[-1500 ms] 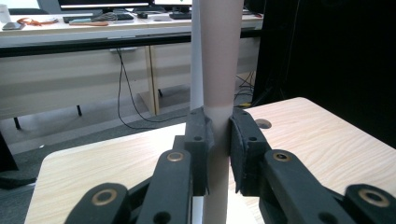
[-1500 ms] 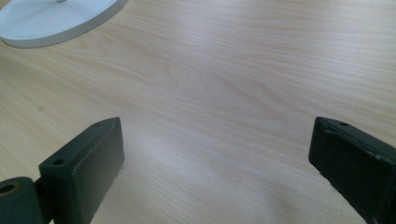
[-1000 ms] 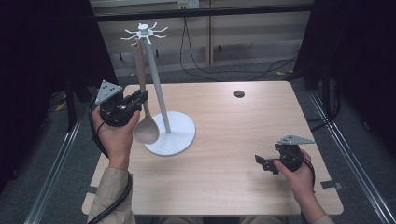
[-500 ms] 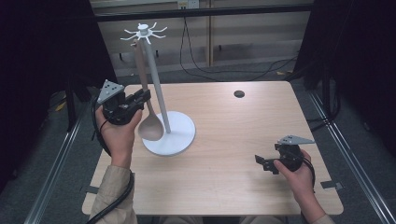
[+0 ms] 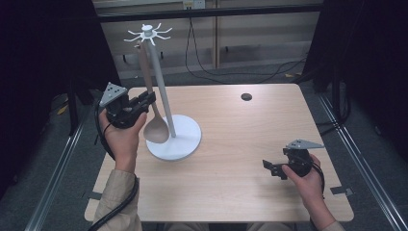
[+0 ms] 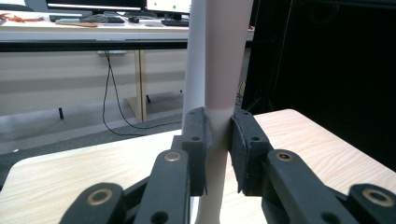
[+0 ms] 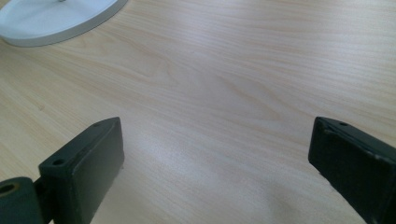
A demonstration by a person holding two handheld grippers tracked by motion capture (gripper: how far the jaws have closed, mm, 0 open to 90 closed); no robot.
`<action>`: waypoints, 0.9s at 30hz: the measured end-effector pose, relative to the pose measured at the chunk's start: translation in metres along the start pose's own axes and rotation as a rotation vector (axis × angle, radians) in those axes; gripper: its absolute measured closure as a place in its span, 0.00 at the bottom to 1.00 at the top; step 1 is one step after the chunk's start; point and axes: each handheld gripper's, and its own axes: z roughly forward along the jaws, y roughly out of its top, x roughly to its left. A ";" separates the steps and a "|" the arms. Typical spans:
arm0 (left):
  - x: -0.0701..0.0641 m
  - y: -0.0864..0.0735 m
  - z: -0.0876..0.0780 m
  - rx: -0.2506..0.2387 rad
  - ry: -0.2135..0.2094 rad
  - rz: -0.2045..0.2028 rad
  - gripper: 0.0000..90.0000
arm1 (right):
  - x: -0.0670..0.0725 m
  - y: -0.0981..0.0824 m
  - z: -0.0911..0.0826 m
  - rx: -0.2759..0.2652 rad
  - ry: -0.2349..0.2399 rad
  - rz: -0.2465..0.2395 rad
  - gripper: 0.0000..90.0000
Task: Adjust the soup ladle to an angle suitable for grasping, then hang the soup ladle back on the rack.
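Pale wood worktop (image 5: 231, 144) carries the white stand (image 5: 166, 122), and beside its pole your left gripper (image 5: 146, 99) clamps the hanging wooden spoon (image 5: 154, 126), unmoved since a second ago, so unhooking remains, while your right gripper (image 5: 269, 167) rests open far away.

The high view looks forward and down over the whole table (image 5: 240, 192) from the person's edge. The left gripper view sits level and very close behind the spoon handle (image 6: 224, 70), facing the far desks. The right gripper view skims the tabletop, sharing the stand's white base (image 7: 51, 18) with the high view.
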 end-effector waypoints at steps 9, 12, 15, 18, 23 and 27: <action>0.003 -0.001 -0.001 -0.009 0.013 -0.001 0.85 | 0.000 0.000 0.000 0.000 -0.001 -0.002 0.03; 0.004 -0.001 -0.001 -0.010 0.005 -0.007 0.84 | 0.001 0.001 0.000 -0.002 0.002 -0.003 0.04; 0.004 -0.001 -0.001 -0.019 0.005 -0.020 0.84 | 0.001 0.000 0.000 0.002 0.000 -0.010 0.04; 0.005 -0.002 0.000 -0.024 0.003 -0.029 0.83 | 0.000 0.000 0.000 0.001 -0.003 -0.006 0.03; 0.008 -0.003 -0.001 -0.025 0.002 -0.032 0.81 | 0.001 0.000 -0.001 0.001 -0.001 -0.004 0.03; 0.009 -0.003 -0.003 -0.032 0.005 -0.040 0.80 | 0.001 0.000 0.000 0.003 -0.002 -0.009 0.03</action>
